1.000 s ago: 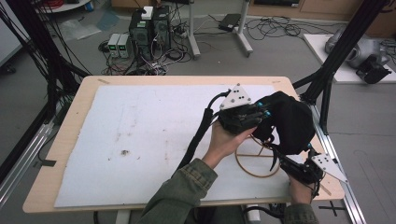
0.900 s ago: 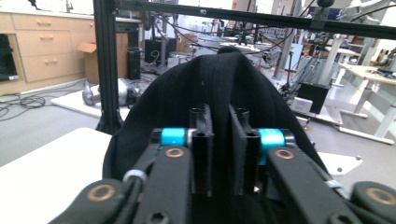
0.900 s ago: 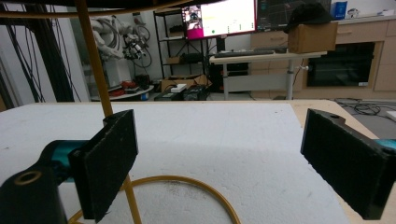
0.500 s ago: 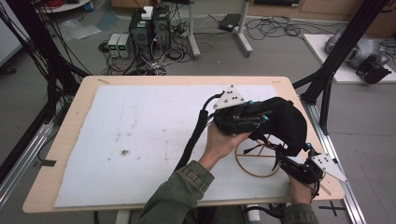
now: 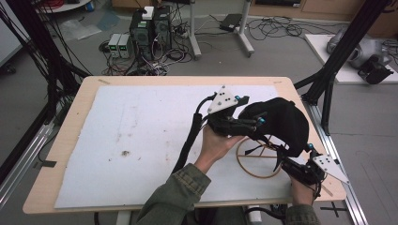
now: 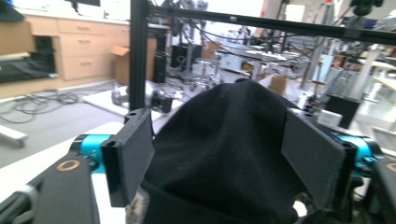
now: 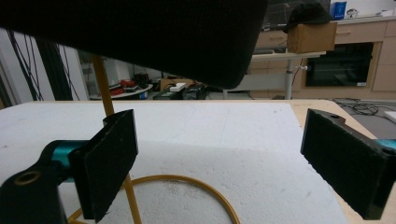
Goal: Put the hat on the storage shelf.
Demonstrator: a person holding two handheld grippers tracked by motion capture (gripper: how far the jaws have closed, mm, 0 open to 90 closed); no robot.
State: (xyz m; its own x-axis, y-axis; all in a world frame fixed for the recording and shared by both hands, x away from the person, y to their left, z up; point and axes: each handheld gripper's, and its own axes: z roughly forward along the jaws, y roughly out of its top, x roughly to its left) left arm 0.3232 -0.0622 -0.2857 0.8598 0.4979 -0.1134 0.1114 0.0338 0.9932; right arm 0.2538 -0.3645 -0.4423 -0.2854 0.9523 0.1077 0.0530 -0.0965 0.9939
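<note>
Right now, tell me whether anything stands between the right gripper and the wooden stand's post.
Nothing visible does. The right gripper is open, low over the white foam sheet. The wooden stand rises just beside its jaw; the black hat hangs above, out of the way.

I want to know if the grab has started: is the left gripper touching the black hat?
Touching. In the left gripper view the black hat bulges between the left gripper, pressed against its pads.
</note>
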